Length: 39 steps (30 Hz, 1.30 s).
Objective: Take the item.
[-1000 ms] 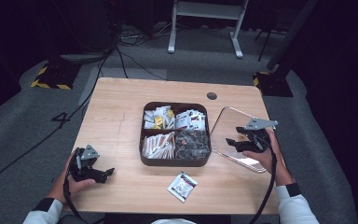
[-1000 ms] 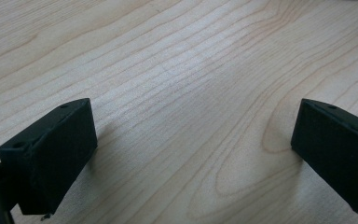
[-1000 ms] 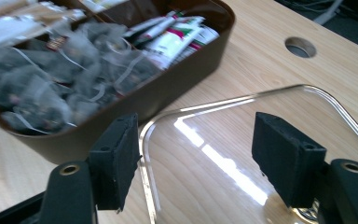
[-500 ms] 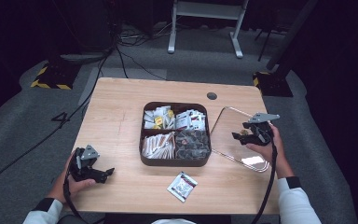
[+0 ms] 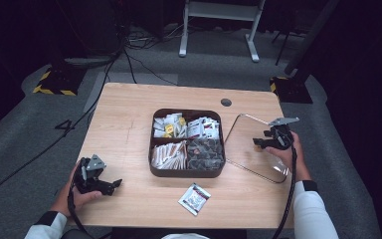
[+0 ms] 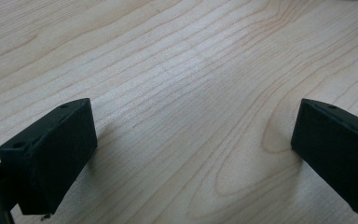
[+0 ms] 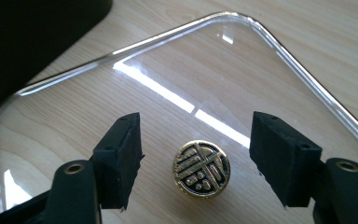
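While your right gripper (image 7: 195, 161) hangs over the clear lid (image 7: 121, 88) with its jaws apart on either side of the round gold knob (image 7: 201, 169), you have nothing clamped yet. That lid lies flat on the counter (image 5: 124, 119), just right of the dark divided box (image 5: 187, 143) of packets. It looks stiff, smooth and likely slippery, so I would take it by the knob, squarely, rather than by the thin rim. One loose packet (image 5: 194, 198) lies near the front edge. Your left gripper (image 6: 191, 154) rests wide open and empty on bare wood at the counter's left front.
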Tool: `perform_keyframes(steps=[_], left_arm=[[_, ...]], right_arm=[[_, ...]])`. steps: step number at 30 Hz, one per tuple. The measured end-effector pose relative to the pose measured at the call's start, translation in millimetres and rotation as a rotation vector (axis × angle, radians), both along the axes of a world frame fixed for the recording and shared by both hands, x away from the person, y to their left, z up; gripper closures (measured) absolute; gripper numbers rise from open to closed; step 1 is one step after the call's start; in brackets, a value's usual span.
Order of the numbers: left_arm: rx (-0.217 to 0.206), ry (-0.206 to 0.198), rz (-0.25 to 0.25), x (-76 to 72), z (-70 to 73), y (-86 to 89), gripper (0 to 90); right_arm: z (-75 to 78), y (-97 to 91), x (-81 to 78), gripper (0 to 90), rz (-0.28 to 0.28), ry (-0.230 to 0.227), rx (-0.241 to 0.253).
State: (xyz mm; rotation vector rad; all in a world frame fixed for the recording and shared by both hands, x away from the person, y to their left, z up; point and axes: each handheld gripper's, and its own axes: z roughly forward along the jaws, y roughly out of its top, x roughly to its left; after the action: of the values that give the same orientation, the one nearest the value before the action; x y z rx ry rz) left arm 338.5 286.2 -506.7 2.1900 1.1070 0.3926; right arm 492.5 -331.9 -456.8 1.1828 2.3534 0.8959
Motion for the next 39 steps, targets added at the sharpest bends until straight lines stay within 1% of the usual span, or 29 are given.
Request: perform_keyframes(steps=[3,5,6,8,9,11,12,13,17,19,20,24,30,34,39], left_arm=[[0.0,-0.001,0.0,0.1,0.0,0.0,0.4],[0.0,-0.002,-0.001,0.1,0.0,0.0,0.4],[0.0,-0.002,-0.001,0.1,0.0,0.0,0.4],[0.0,-0.002,-0.001,0.0,0.0,0.1,0.4],[0.001,-0.002,-0.003,0.0,0.0,0.3,0.4],[0.001,-0.002,-0.005,0.1,-0.1,0.4,0.4],[0.0,-0.002,-0.004,0.1,-0.1,0.4,0.4],[0.001,-0.003,-0.004,0.0,-0.1,0.4,0.4],[0.002,0.001,-0.005,-0.8,0.1,1.4,0.4],[0.001,0.0,-0.003,-1.0,0.0,1.4,0.4],[0.001,0.0,-0.003,-1.0,0.0,1.4,0.4],[0.001,-0.001,-0.001,-1.2,0.0,1.3,0.4],[0.001,0.0,-0.002,-1.1,0.0,1.4,0.4],[0.001,0.0,-0.002,-1.1,0.0,1.4,0.4],[0.002,-0.001,-0.002,-1.1,0.1,1.4,0.4]], right_arm=[[-7.1,-1.9,4.8,36.2,-0.01,0.023,0.011],[-13.0,-1.9,8.2,37.4,-0.029,0.033,-0.01],[-17.4,-2.5,10.5,39.1,-0.042,0.047,-0.002],[-23.2,-3.3,11.8,44.3,-0.043,0.062,0.0],[-25.5,-3.3,11.0,45.9,-0.042,0.056,-0.007],[-26.3,-5.1,9.0,48.8,-0.049,0.05,0.008],[-26.2,-5.1,8.3,53.0,-0.046,0.051,0.012],[-26.1,-5.1,6.7,58.1,-0.03,0.054,0.023],[-26.0,-3.7,1.9,58.5,-0.021,0.026,-0.017],[-26.3,-5.6,0.8,58.5,-0.029,0.03,0.001],[-26.2,-6.0,0.6,58.5,-0.03,0.029,-0.001],[-25.1,-6.7,0.2,58.6,-0.033,0.025,-0.012],[-19.0,-16.7,-3.5,58.6,-0.042,0.004,0.014],[-9.9,-20.9,-6.9,58.6,-0.046,-0.023,0.034],[4.8,-22.8,-10.4,58.6,-0.036,-0.064,0.047]])
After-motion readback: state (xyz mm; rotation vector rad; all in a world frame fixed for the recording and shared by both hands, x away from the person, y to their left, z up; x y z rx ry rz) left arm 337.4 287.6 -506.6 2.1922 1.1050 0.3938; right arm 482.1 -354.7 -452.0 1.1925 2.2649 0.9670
